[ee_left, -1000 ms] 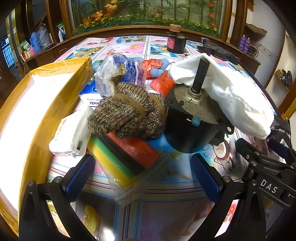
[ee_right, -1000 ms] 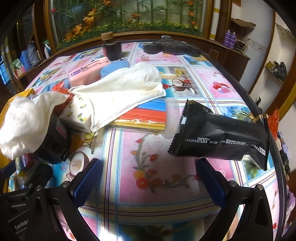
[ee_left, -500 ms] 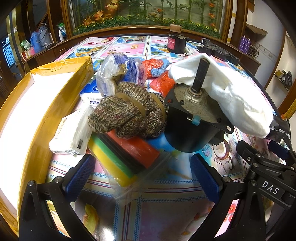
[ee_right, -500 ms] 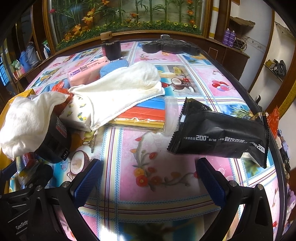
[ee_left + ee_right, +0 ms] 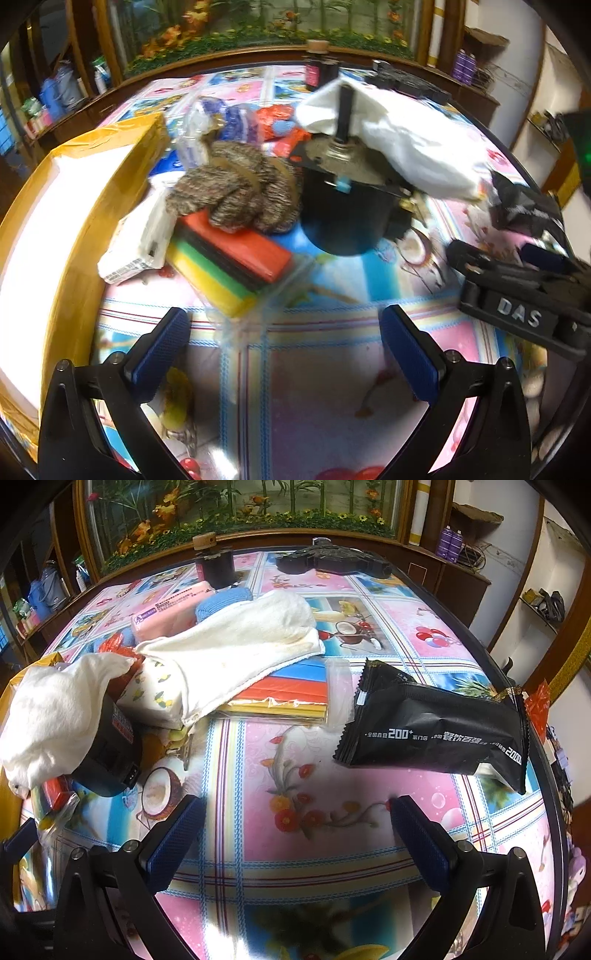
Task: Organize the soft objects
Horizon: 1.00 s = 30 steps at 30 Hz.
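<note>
My left gripper (image 5: 286, 343) is open above the tablecloth, just short of a bagged pack of coloured sponges (image 5: 229, 258). A brown knitted bundle (image 5: 236, 192) lies on the pack's far end, and a white tissue pack (image 5: 136, 240) lies to its left. A white cloth (image 5: 402, 136) drapes over a black motor (image 5: 347, 218). My right gripper (image 5: 295, 830) is open over bare tablecloth. Ahead of it lie a black wipes pack (image 5: 436, 727), a white towel (image 5: 240, 646) over a printed tissue pack (image 5: 155, 694), and a flat pack of coloured cloths (image 5: 291, 694).
A yellow cardboard box (image 5: 74, 206) stands open at the left. Blue and red bagged items (image 5: 236, 122) sit behind the knit bundle. A pink pack (image 5: 170, 613), a dark jar (image 5: 218, 566) and a black tool (image 5: 332, 561) lie at the far side. The table's edge (image 5: 517, 686) runs along the right.
My left gripper has risen and swung slightly left, so the pile sits lower and more tilted in view. The right gripper crept forward a little. Nothing was grasped.
</note>
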Tool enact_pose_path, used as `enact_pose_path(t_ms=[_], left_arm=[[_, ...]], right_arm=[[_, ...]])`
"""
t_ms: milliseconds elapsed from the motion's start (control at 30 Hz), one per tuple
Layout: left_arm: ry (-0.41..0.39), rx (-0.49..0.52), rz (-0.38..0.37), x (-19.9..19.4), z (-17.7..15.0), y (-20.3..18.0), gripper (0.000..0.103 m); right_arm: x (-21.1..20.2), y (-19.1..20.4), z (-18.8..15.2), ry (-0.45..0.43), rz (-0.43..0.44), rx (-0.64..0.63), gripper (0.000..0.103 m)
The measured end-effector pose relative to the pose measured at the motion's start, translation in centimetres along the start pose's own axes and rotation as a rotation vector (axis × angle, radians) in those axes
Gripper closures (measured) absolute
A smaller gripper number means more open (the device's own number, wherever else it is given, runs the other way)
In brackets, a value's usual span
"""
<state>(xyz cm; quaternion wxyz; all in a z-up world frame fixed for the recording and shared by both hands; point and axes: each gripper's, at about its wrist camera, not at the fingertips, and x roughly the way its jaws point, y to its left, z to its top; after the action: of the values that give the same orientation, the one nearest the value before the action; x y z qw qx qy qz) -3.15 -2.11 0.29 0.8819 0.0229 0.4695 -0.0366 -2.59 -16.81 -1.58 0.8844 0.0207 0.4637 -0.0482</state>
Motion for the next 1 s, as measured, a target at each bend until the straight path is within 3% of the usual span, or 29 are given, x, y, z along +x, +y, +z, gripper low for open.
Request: enact_pose_path(t_ms=[100, 200, 400, 467, 533, 733, 800, 867, 900, 1000], left_arm=[[0.034, -0.018, -0.037, -0.7, -0.4, 0.5, 0.0], [0.002, -0.073, -0.08, -2.9, -1.7, 1.7, 0.0], [-0.162, -0.105, -0.171, -10.1, -4.1, 5.0, 0.0], [-0.241, -0.125, -0.168, -13.3, -4.4, 6.9, 0.0], [-0.311, -0.143, -0.16, -16.1, -4.4, 8.7, 0.0], [-0.541, -0.083, -0.101, -26.7, -3.1, 12.4, 0.0], [-0.603, -0.049, -0.081, -29.8, -2.1, 13.1, 0.0], [-0.656, -0.026, -0.067, -32.9, -0.9, 14.0, 0.0], [-0.674, -0.017, -0.06, -34.1, -0.3, 14.2, 0.0], [-0.715, 0.0, 0.012, -37.3, 3.0, 14.9, 0.0]], right_arm=[[0.0, 0.1, 0.0, -0.001, 0.013, -0.018, 0.001], [0.0, 0.0, -0.1, -0.004, 0.018, -0.021, 0.001], [-0.4, 0.1, -0.4, -0.002, 0.026, -0.03, 0.001], [-1.2, 0.1, -1.1, -0.016, 0.008, -0.035, 0.015], [-3.2, 0.3, -2.0, -0.051, 0.01, -0.053, 0.016], [-16.5, -0.8, -2.7, -0.314, 0.05, -0.09, 0.015], [-22.9, -1.6, -2.0, -0.449, 0.014, -0.119, 0.012], [-28.5, -3.0, -1.3, -0.571, -0.013, -0.123, 0.001], [-31.2, -3.7, -0.9, -0.63, -0.024, -0.118, 0.001], [-37.2, -5.6, 1.1, -0.714, -0.081, -0.114, 0.0]])
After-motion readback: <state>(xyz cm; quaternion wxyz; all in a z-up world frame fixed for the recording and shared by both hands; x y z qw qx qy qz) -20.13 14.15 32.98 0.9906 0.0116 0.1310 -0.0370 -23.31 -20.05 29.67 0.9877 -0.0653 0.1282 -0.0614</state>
